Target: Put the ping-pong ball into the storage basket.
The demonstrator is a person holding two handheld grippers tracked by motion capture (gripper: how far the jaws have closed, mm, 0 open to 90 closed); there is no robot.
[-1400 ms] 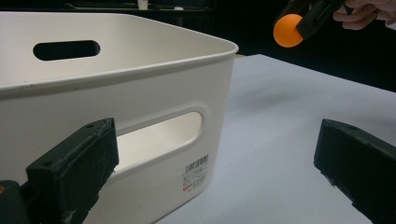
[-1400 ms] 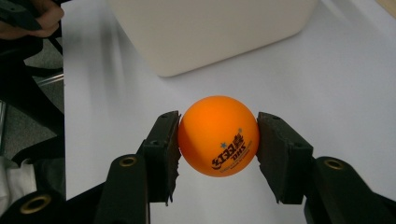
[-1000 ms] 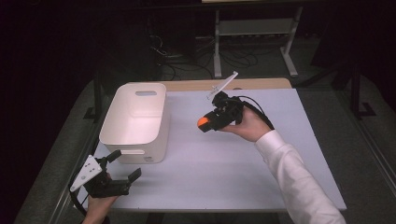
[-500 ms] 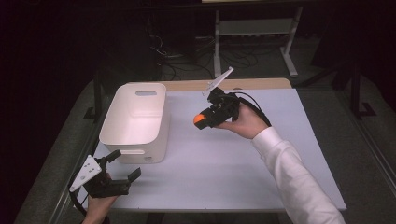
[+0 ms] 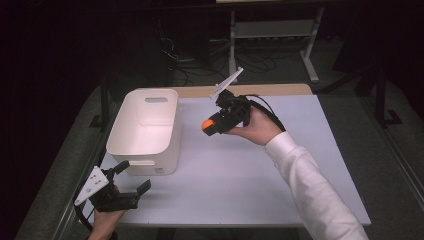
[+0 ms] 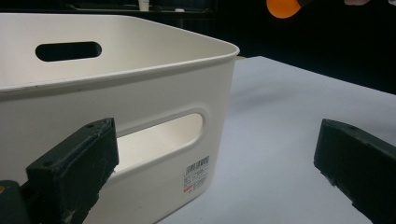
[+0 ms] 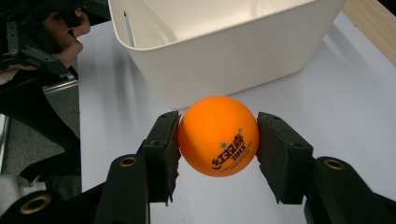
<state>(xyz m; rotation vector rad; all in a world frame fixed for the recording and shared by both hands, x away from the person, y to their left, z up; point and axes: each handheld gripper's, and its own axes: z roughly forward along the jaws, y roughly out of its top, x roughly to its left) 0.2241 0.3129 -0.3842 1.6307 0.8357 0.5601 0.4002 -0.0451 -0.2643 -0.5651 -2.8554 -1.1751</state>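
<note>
Below, the white table (image 5: 250,190) spreads across the high view, with a strip of wood along its far edge. On its left part stands a white bin (image 5: 145,131), upright and open-topped, with slot handles in its end walls and a small label low on the near wall. Over the table's middle, just right of the bin, the right hand (image 5: 252,125) in a white sleeve holds the right gripper (image 5: 209,125) off the surface, pointing toward the bin. Its jaws press on either side of an orange ball (image 7: 218,135), which carries dark printed lettering and small stars. At the near left corner the left hand (image 5: 107,217) holds the left gripper (image 5: 131,176), jaws spread wide with nothing between them, aimed at the bin's near wall.
</note>
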